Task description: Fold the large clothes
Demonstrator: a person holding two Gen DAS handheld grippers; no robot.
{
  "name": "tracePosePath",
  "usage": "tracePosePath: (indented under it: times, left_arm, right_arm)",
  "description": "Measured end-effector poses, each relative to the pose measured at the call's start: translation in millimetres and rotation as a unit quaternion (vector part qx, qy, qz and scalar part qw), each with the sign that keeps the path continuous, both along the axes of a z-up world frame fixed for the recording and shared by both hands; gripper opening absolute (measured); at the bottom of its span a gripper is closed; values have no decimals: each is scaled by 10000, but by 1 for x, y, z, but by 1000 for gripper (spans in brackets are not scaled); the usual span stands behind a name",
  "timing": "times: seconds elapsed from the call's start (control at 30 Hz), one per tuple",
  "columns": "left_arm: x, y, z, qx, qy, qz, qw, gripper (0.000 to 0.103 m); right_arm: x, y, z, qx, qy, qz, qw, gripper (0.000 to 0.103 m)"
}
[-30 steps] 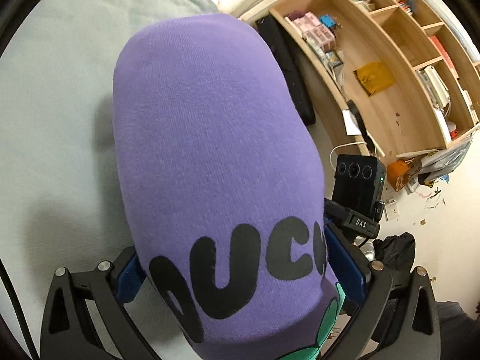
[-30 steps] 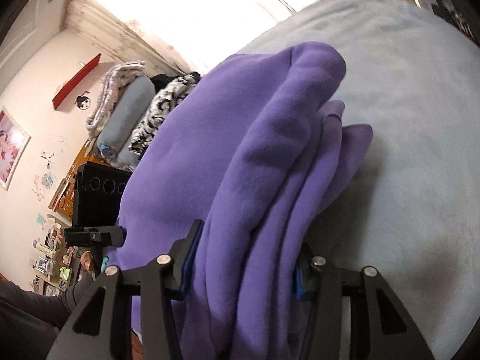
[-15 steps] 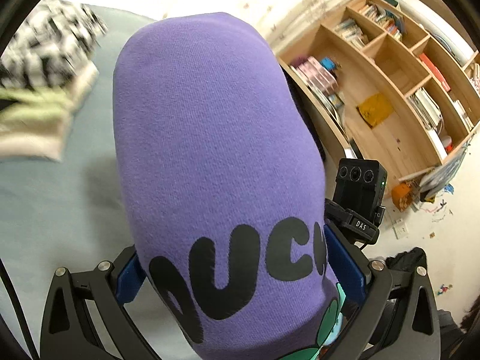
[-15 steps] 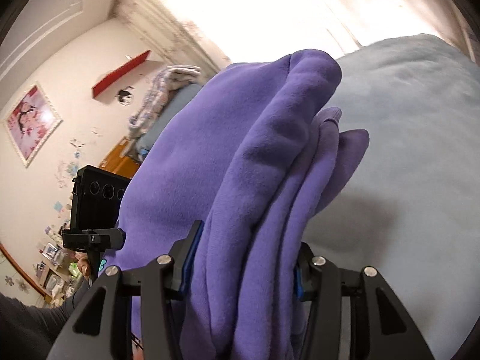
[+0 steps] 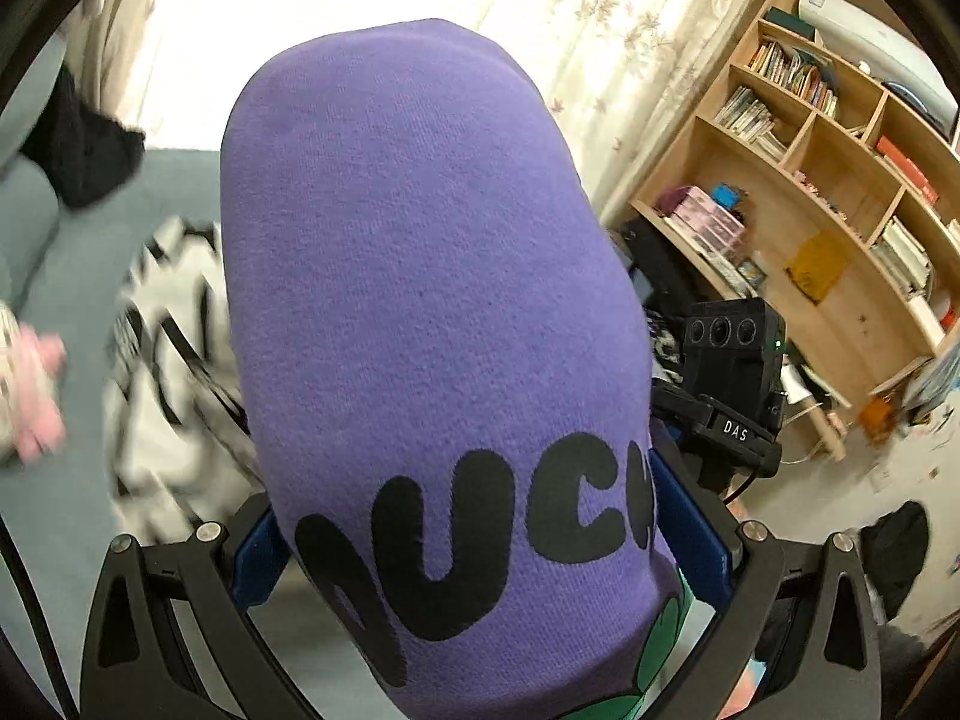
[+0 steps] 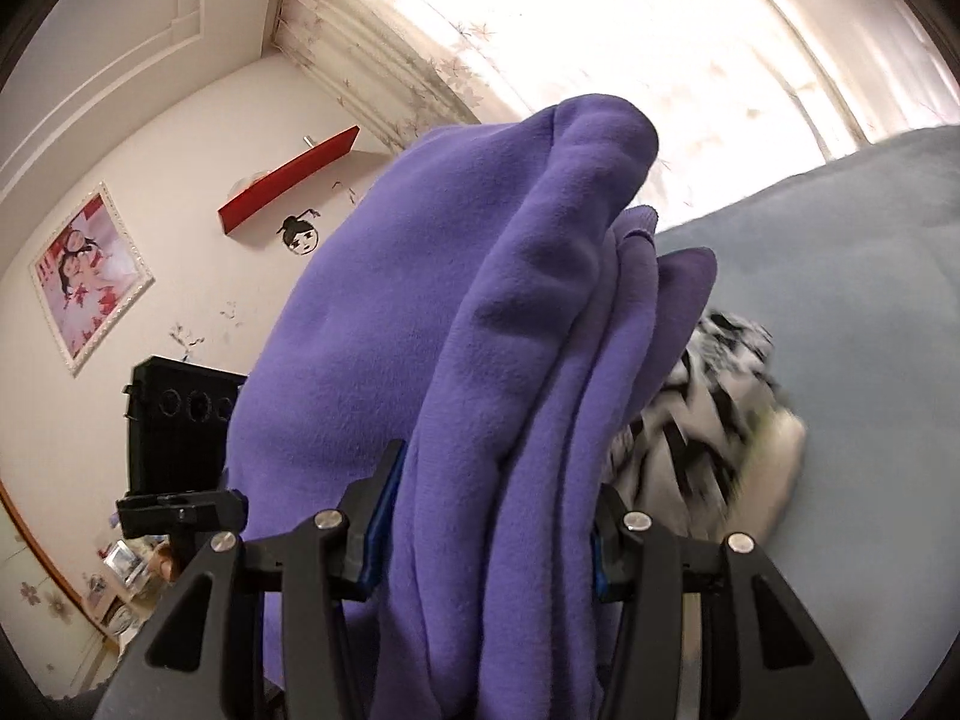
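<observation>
While both sets of jaws stayed clamped on the folded purple sweatshirt [image 5: 420,300], it had swung above the zebra-print garment [image 5: 162,372], likely for stacking.

**Fleece, flock print and matt plastic**

The purple sweatshirt [image 5: 420,276] is soft matt fleece, finely knit outside, fuzzier at the folded edges [image 6: 540,360]. Its black lettering [image 5: 480,516] looks smooth and rubbery. The left gripper [image 5: 474,546] and right gripper [image 6: 486,534] are matt black plastic with shiny metal screws. The bookshelf [image 5: 840,252] is pale bare wood.
</observation>
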State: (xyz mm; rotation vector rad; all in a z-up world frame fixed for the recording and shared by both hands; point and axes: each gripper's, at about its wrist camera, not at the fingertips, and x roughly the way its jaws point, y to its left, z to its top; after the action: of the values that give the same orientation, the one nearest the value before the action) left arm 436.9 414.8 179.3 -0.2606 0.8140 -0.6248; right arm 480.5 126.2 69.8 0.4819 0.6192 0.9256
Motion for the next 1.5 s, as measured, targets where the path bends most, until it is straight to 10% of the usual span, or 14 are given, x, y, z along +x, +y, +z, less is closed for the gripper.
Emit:
tracePosePath:
  times: [0.17, 0.33, 0.4, 0.7, 1.13, 1.5]
  left_arm:
    - [80, 59, -22, 210, 137, 79, 9997, 103]
    - [146, 83, -109, 247, 1102, 327, 9931, 103]
    - [156, 90, -133, -350, 1347, 212, 9900, 103]
    - [155, 90, -109, -59, 1090, 420, 9931, 103]
    - [42, 33, -53, 1043, 717, 1270, 9838, 103]
    - [-151, -66, 14, 1247, 630, 1408, 9801, 103]
  right_arm:
    - [72, 53, -33, -8, 222, -167, 9996, 49]
    - [105, 80, -114, -515, 1032, -523, 9920, 49]
    - [105, 79, -131, -579, 1021, -597, 9913, 49]
    - [96, 92, -110, -1228, 847, -602, 9870, 66]
    - [-2, 56, -44, -2028, 612, -814, 9739, 86]
    - [-156, -10, 33, -2315, 639, -810, 9673, 86]
